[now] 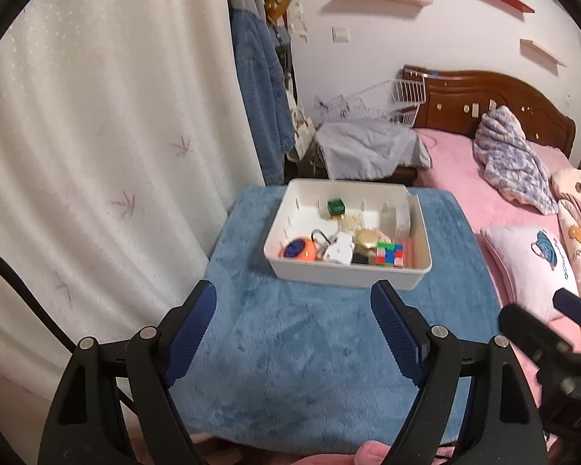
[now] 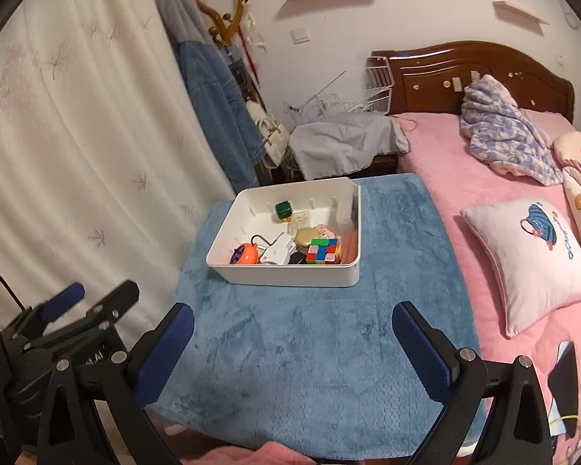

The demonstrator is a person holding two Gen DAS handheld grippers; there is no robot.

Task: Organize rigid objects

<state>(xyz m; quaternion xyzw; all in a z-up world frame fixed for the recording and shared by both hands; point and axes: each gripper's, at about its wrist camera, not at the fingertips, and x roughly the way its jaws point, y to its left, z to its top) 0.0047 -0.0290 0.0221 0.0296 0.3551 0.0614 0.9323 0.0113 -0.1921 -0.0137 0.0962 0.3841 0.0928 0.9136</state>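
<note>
Blue plush cloth (image 2: 310, 356) — white bin (image 2: 290, 275), no legible labels

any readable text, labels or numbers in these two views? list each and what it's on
None fully readable.
Pillow: dark lettering along one edge of its print, turned sideways, too blurred to read.
Left gripper: a white mark on its body ends in "AI"; the rest is too small.
White bin and its contents: no legible text.

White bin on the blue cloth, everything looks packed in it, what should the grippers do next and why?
Probably hold back: the white bin already holds the puzzle cube and orange toy, and both the left gripper and right gripper are open and empty.
</note>
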